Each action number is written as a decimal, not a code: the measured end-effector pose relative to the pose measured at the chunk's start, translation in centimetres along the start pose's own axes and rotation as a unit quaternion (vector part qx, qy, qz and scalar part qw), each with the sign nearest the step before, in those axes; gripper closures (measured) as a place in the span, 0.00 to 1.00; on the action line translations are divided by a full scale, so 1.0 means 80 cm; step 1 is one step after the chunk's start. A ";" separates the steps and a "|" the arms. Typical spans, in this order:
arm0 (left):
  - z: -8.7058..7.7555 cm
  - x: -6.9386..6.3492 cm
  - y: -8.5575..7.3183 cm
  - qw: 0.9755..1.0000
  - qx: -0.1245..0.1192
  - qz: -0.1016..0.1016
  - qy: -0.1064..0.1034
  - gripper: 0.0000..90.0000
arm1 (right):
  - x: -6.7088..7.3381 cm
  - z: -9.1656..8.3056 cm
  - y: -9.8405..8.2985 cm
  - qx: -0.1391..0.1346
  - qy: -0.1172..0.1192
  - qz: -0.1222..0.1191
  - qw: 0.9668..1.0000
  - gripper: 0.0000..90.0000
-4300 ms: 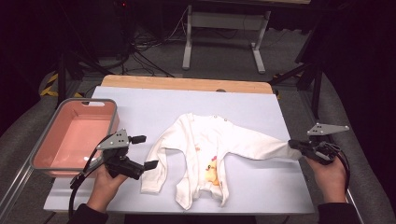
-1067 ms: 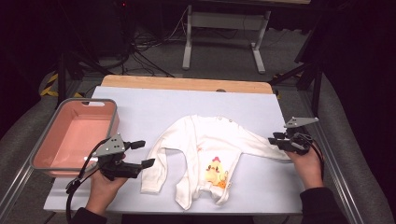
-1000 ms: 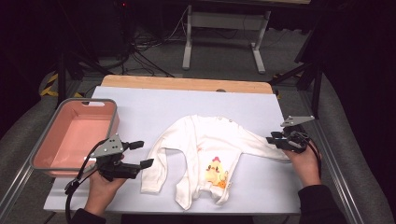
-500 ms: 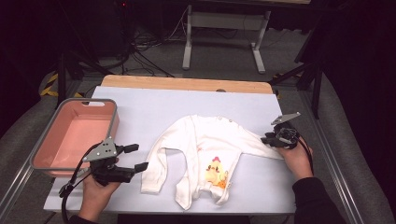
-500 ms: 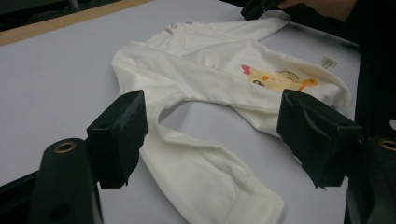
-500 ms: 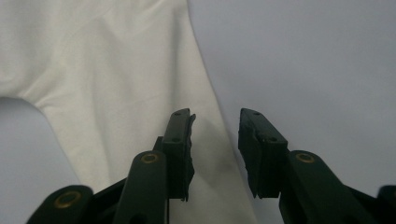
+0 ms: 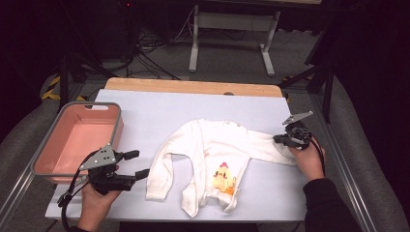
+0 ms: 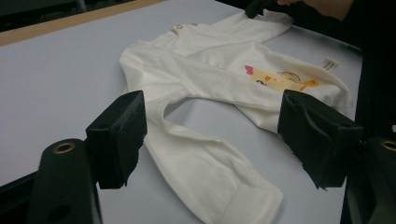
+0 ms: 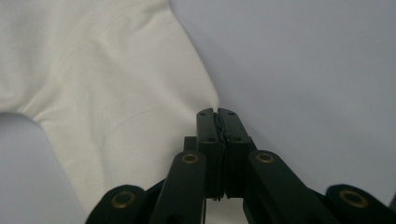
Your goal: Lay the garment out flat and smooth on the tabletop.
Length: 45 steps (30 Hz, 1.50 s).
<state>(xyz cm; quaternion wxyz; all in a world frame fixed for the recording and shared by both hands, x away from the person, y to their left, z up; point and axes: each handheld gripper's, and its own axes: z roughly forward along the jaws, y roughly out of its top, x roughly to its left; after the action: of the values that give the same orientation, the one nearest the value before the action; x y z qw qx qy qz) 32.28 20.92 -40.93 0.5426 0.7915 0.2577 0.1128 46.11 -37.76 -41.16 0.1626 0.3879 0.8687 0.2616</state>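
We see a white baby top (image 7: 212,159) lying face up near the middle of the surface (image 7: 159,111), its chick print showing, one sleeve stretched toward our right and the other hanging down beside the body on our left. The folding looks barely begun: neither sleeve is laid over the body, and the hem lies rumpled at the near edge.

The right gripper (image 7: 279,139) has just been closing, and its jaws now meet on the edge of the right sleeve (image 9: 140,93) near the cuff; in the right gripper view the pads stand pressed together where the white cloth ends, so we judge the fabric pinched between them.

The left gripper (image 7: 140,164) hovers with its jaws wide apart, holding nothing, just beside the left sleeve (image 8: 205,158), which lies ahead of and between the two black pads in the left gripper view.

A pink bin (image 7: 48,159) stands empty at the far left, well apart from the top. What remains, as we read it, is bringing both sleeves in and then folding the body.
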 end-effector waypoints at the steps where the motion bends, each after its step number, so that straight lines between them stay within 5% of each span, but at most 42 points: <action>1: 0.001 0.000 0.000 1.000 0.000 0.001 -0.001 0.28 | 0.000 0.000 0.000 0.000 0.000 0.000 1.000 0.98; 16: 0.011 0.003 0.001 1.000 0.012 -0.003 0.001 0.28 | -0.026 0.006 0.013 0.007 -0.043 0.014 0.999 0.98; 21: 0.016 0.002 0.002 1.000 0.015 -0.002 -0.006 0.29 | -0.018 0.001 0.014 -0.003 -0.055 0.013 0.998 0.84; 27: 0.023 -0.006 0.007 1.000 0.020 0.004 -0.022 0.30 | 0.016 -0.023 0.015 -0.043 -0.029 -0.018 0.998 0.74; 35: 0.034 -0.011 0.011 0.999 0.021 -0.002 -0.044 0.33 | 0.076 -0.051 0.007 -0.096 0.024 -0.061 0.993 0.68; 40: 0.044 -0.023 0.012 0.999 0.024 0.001 -0.029 0.37 | 0.106 -0.052 -0.004 -0.097 0.056 -0.076 0.991 0.65; 45: 0.059 -0.033 0.016 0.998 0.036 0.006 -0.046 0.39 | 0.134 -0.048 -0.016 -0.095 0.085 -0.093 0.988 0.63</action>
<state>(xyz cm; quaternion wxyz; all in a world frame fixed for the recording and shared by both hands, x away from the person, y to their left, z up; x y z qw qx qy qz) 32.61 15.35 -41.33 0.5244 0.8163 0.2314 0.0707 36.58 -31.61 -39.64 0.1475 0.2648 0.8829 0.3587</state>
